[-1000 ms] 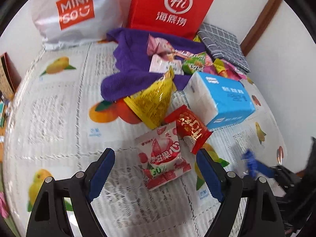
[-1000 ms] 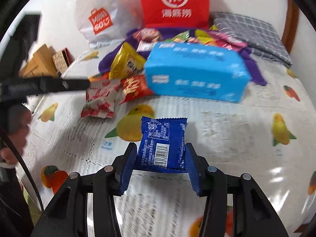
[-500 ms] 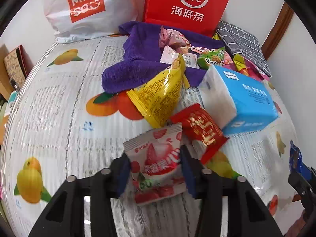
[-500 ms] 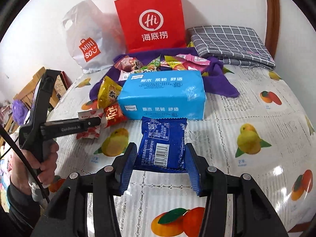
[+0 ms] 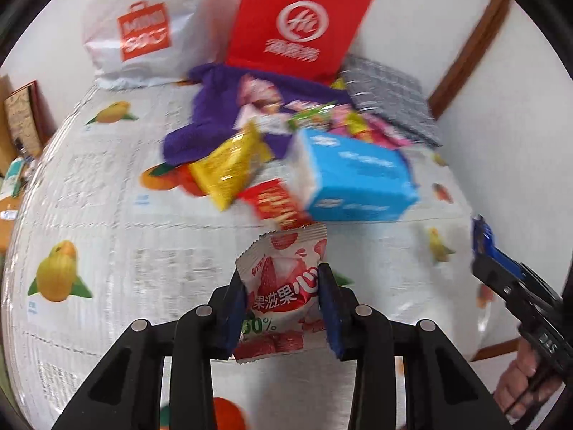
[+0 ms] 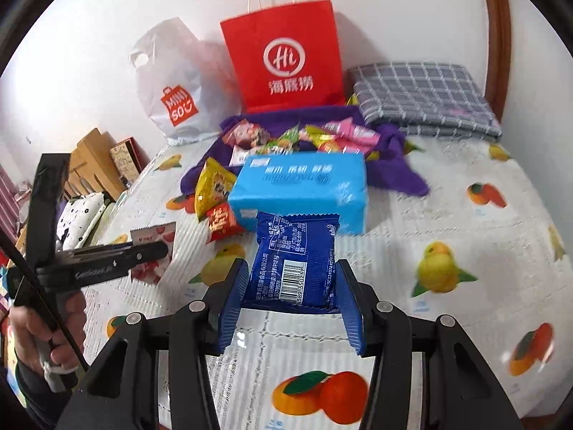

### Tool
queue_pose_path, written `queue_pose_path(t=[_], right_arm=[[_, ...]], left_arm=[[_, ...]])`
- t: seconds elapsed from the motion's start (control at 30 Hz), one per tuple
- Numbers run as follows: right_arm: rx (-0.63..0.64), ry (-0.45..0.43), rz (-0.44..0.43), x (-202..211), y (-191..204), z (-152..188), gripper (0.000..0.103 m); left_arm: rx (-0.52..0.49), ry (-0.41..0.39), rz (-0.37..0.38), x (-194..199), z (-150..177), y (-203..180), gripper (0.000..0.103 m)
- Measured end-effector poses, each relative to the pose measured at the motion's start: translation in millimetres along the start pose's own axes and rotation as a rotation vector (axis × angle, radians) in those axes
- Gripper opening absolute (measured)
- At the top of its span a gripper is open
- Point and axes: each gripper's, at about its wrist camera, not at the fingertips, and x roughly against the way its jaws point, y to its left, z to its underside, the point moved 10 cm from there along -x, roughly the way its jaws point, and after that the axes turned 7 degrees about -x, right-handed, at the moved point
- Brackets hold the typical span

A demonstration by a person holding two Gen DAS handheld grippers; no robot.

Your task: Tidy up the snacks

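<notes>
Left wrist view first: we see our left gripper (image 5: pixel 283 308) clamped on a white strawberry snack packet (image 5: pixel 283 286), its blue pads pressing both sides, the packet lifted clear of the fruit-print tablecloth (image 5: pixel 89 197). Beyond it lie a red snack packet (image 5: pixel 275 204) and a yellow snack bag (image 5: pixel 229 165), both just beside a blue tissue pack (image 5: pixel 358 179). Behind those, a purple cloth (image 5: pixel 204 132) carries a loose heap of small sweets (image 5: pixel 322 118), blurred here. At the right edge we glimpse our right gripper from the side, a blue wrapper in it.

From the right wrist view, our right gripper (image 6: pixel 292 297) is closed on a dark blue snack packet (image 6: pixel 295 261), barcode side facing the camera, held above the cloth and in front of the tissue pack. At the left our left hand (image 6: pixel 43 329) holds the other tool, with the strawberry packet between its fingers. Against the far wall stand a red paper bag (image 6: pixel 286 57) and a white plastic bag (image 6: pixel 175 82); a folded grey checked cloth (image 6: pixel 422 96) lies at the back right corner.
</notes>
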Motion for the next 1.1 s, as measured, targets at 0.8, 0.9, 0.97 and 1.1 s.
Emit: queue_pose_path(t=[0.8,0.9,0.97,1.1], right_arm=[[-0.001,-0.127,-0.037,31,2,-83,0.049],[0.007,-0.136,-0.037,24,4,-101,0.049],[0.012,-0.144,-0.045,21,7,-113,0.049],[0.018,-0.149,-0.066,12,13,-131,0.049]], left_arm=[[-0.115,-0.102,0.0,28,-69,-55,0.036],[-0.119,-0.115,-0.015,27,-88,-52,0.036],[-0.121,-0.118,-0.019,25,-99,-49,0.036],[-0.119,-0.133,-0.018,23,-119,-44,0.036]])
